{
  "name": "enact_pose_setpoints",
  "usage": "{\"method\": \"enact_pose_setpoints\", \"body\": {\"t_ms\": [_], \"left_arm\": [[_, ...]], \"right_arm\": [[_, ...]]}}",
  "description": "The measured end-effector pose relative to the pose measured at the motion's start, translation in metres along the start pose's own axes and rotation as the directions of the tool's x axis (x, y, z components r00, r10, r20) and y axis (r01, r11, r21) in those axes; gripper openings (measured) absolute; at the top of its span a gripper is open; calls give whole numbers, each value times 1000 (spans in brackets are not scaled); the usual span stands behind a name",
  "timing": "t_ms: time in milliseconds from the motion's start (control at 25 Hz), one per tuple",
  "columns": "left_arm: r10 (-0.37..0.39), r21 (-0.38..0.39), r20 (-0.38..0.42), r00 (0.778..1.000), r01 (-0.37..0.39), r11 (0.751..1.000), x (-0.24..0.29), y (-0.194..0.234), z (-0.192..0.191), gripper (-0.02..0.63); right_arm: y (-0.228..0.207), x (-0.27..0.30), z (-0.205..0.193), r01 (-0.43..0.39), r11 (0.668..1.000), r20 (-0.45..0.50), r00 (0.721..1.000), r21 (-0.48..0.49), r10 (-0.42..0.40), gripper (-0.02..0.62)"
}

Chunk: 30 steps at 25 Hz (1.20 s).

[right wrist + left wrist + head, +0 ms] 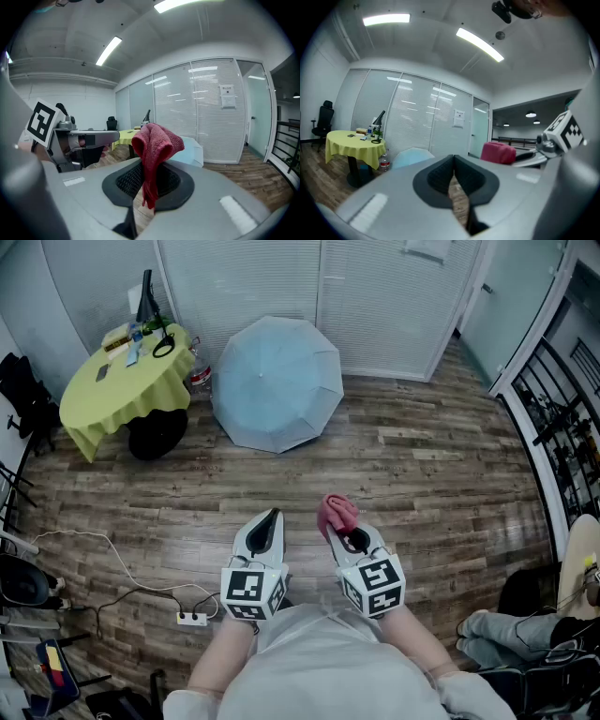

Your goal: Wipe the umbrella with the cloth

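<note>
Though far from umbrella [277,381], cloth [337,512] in right gripper [345,535].

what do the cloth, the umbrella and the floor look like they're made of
Cloth: red, with a soft looped weave and a matte look; likely terry or microfibre.
Umbrella: thin pale blue fabric stretched in smooth panels with seams, probably nylon or polyester.
Floor: planks with grey-brown grain and a slight sheen; wood or wood-look laminate, cannot tell which.
</note>
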State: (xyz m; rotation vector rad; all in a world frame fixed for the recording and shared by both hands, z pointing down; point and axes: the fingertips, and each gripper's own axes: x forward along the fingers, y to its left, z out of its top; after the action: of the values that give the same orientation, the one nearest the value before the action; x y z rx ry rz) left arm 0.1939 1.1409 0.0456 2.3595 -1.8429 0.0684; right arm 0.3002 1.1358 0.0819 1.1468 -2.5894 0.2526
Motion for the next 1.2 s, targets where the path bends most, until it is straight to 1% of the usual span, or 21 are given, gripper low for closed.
{"method": "enact_pose_setpoints", "body": {"t_ms": [240,400,680,840,1000,1200], "left_arm": [[-1,-27,-4,1000,1,1000,4,4,-1,8],[-4,-26,-14,1000,4,1000,13,3,-2,8],[-11,-37,-40,999,10,999,29,8,-11,8],[-2,-64,-64,998,-2,998,41,15,-18,8],[9,-109,-93,996,-20,994,60,33,-35,8],[-2,-127,-132,991,-15,992,101,83,-48,8]], "right_arm": [[-1,5,-3,-7,1000,-10,1000,2,7,48],[-10,9,-5,-6,1000,-18,1000,13,6,48],[-21,23,-11,14,996,-35,999,90,-11,48],[-29,33,-14,-2,994,-56,998,110,8,48],[-36,59,-23,-21,992,-88,996,121,32,48],[-47,119,-17,3,990,-116,993,144,14,48]]}}
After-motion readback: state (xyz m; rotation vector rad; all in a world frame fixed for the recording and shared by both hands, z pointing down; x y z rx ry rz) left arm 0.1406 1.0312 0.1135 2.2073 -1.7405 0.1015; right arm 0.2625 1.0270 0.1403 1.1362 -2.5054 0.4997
